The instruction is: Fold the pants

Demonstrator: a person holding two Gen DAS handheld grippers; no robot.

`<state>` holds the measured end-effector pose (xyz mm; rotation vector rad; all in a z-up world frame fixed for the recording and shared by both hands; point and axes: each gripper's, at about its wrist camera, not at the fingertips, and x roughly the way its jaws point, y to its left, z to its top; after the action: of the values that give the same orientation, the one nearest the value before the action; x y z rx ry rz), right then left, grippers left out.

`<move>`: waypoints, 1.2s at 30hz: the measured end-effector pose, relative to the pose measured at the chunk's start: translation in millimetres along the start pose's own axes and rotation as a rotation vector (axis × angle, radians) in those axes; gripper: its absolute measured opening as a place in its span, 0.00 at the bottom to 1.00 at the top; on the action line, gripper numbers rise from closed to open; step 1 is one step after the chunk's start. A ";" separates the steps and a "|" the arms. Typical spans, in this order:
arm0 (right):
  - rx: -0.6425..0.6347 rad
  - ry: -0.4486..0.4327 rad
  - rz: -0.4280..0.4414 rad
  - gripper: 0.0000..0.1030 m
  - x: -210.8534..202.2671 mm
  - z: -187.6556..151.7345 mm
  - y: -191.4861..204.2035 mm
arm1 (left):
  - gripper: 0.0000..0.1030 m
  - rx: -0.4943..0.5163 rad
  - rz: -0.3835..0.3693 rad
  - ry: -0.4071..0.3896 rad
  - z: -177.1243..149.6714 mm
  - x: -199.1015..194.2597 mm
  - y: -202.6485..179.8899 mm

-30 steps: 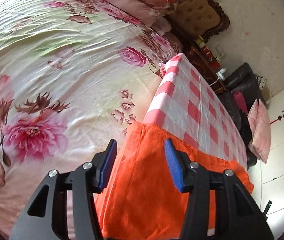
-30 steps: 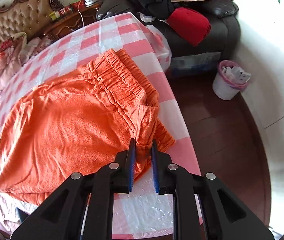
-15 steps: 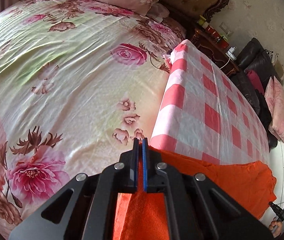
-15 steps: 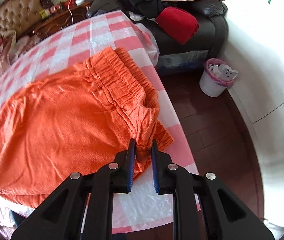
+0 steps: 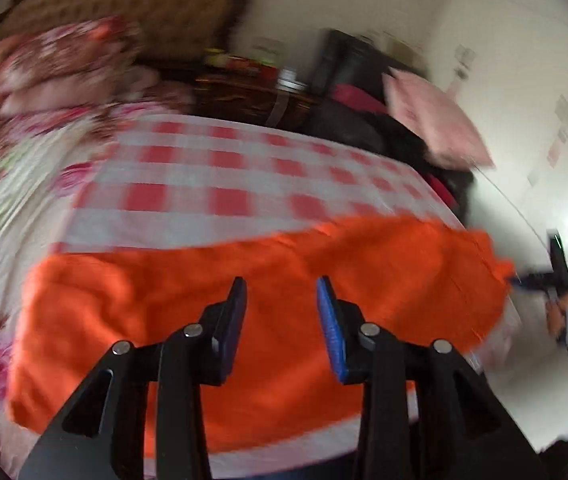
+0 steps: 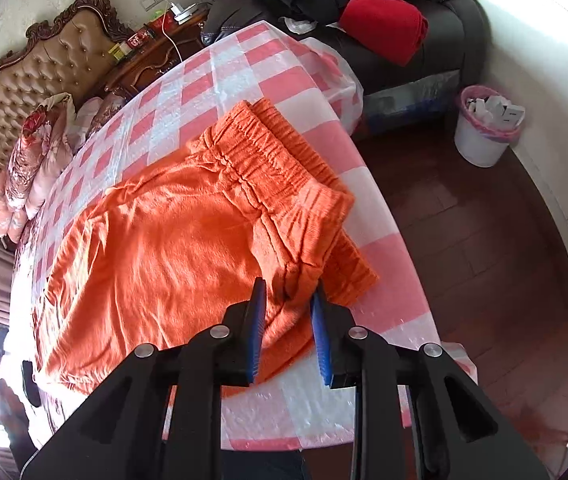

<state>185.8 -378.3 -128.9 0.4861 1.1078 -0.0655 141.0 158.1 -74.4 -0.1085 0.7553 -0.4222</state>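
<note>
The orange pants [image 6: 172, 240] lie spread on a red-and-white checked cloth [image 6: 244, 64] over the bed, the gathered waistband [image 6: 268, 160] at the end nearest the right gripper [image 6: 287, 320].

The right gripper's jaws are opening. A corner of the waistband rises into the gap between its fingers [image 6: 258, 312], but the pads stand off the cloth on both sides, so the fabric looks released rather than pinched.

The left gripper [image 5: 280, 324] hovers over the other end of the pants [image 5: 244, 320]. Its jaws are opening too, with orange cloth showing behind the gap and nothing clamped; the picture is blurred, so whether the tips touch the fabric I cannot tell.

The pants look like soft, light knit: they drape, wrinkle, and will sag between two holds instead of keeping a shape. The ribbed, doubled waistband is the thickest part and should give the pads the surest bite. At the far end, the hem edge beyond the left fingers is the natural hold. A single thin layer may slip or drag the checked cloth with it, so both layers are best pinched together.
</note>
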 end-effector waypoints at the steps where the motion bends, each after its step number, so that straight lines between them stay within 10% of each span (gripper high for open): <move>1: -0.003 -0.004 -0.001 0.24 1.7 0.3 1.7 | 0.36 0.091 -0.033 0.021 -9.6 12.3 -40.8; 6: -0.059 -0.049 -0.026 0.10 -4.7 -5.8 13.4 | 0.35 0.501 -0.021 0.055 -53.5 69.3 -184.0; 12: -0.033 -0.086 0.066 0.09 -24.9 -10.3 6.9 | 0.34 0.732 0.057 0.100 -78.6 113.2 -225.5; 18: -0.020 -0.098 0.152 0.09 -42.0 -9.5 3.6 | 0.00 0.789 0.106 0.157 -75.9 138.2 -230.9; 33: -0.105 -0.059 -0.037 0.11 -11.8 -28.5 -5.8 | 0.10 0.782 0.072 0.167 -85.4 115.4 -249.3; 36: -0.108 -0.121 -0.161 0.43 -27.3 -28.2 -12.3 | 0.21 0.715 0.023 0.165 -81.8 104.2 -242.6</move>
<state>146.0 -383.0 -119.4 0.2920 1.0240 -0.1730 72.0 -101.0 -141.4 0.6099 0.7271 -0.6621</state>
